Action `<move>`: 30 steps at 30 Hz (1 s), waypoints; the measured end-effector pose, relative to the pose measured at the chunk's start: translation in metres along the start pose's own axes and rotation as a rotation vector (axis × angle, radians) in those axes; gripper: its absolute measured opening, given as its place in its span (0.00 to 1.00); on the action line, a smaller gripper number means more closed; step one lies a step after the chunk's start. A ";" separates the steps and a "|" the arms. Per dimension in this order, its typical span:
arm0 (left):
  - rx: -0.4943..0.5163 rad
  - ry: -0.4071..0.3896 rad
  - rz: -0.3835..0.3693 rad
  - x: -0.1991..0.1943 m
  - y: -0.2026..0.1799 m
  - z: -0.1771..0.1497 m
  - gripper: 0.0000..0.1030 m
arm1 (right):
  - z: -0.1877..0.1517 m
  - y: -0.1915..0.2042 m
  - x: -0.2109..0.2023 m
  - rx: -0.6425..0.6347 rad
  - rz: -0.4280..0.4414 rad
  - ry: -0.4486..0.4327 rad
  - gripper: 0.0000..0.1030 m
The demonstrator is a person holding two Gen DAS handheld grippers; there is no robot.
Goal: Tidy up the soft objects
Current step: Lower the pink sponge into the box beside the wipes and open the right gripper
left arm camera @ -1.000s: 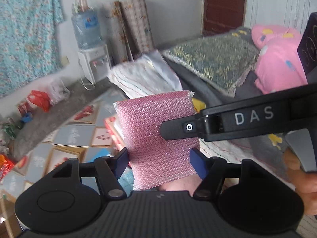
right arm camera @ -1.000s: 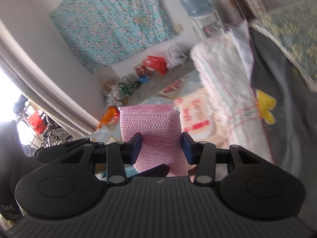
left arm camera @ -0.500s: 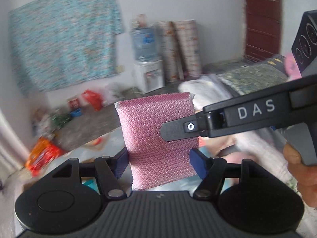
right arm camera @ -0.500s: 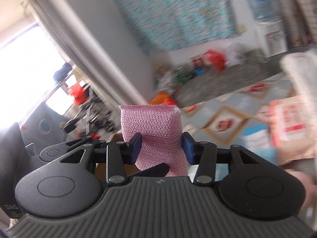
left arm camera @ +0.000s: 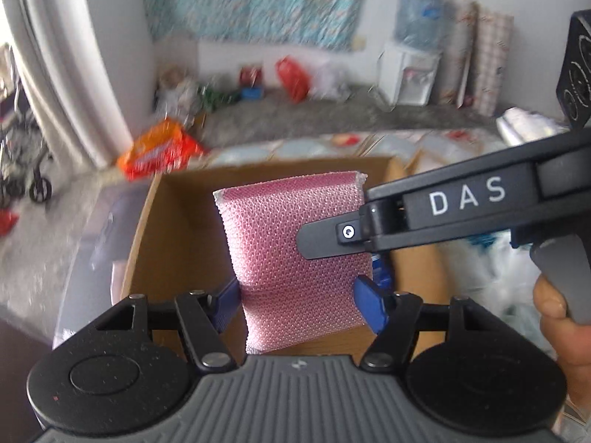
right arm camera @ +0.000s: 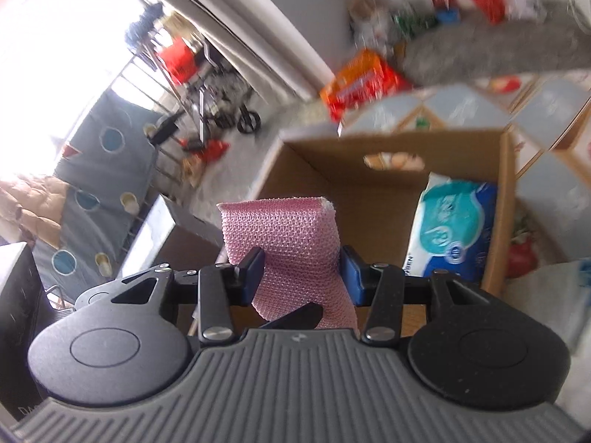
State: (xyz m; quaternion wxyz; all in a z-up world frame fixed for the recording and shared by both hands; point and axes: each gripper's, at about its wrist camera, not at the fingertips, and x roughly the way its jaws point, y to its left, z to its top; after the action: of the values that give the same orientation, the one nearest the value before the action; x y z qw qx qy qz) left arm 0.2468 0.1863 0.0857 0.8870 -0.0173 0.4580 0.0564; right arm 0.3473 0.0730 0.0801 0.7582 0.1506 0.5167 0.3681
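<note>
Both grippers clamp the same pink mesh sponge [left arm camera: 295, 262], held upright in the air over an open cardboard box [right arm camera: 384, 192]. The left gripper [left arm camera: 295, 301] pinches its lower sides; the right gripper [right arm camera: 302, 273] squeezes it narrower. A blue-and-white tissue pack [right arm camera: 452, 232] stands inside the box against its right wall.

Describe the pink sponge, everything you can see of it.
The pink sponge is a soft rectangular pad in a dimpled mesh cover with a pale frayed seam at one top corner. It stands upright in the air over the open cardboard box, not resting on anything. Both grippers clamp it: the left gripper pinches its lower sides, and the right gripper squeezes it from the side, bulging it above the jaws.
</note>
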 end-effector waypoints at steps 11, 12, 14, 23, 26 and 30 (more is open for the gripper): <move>-0.041 0.183 0.020 0.130 0.048 0.016 0.60 | 0.034 -0.062 0.077 0.101 -0.056 0.063 0.45; -0.038 0.197 0.023 0.135 0.049 0.010 0.58 | 0.035 -0.062 0.073 0.091 -0.061 0.053 0.45; -0.026 0.210 0.028 0.145 0.048 0.009 0.57 | 0.038 -0.064 0.068 0.076 -0.057 0.037 0.45; -0.027 0.152 0.036 0.131 0.051 0.010 0.60 | 0.045 -0.061 0.032 0.021 -0.036 -0.025 0.47; -0.036 0.144 0.023 0.114 0.052 0.005 0.61 | 0.044 -0.062 0.031 0.020 -0.027 -0.028 0.48; -0.016 0.121 0.013 0.092 0.054 -0.002 0.61 | 0.040 -0.060 0.030 0.019 -0.021 -0.026 0.48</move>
State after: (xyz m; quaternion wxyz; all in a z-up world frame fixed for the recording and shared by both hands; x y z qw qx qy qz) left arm 0.2919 0.2475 0.0109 0.8572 -0.0247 0.5104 0.0645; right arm 0.4135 0.0589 0.0404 0.7672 0.1572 0.5119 0.3532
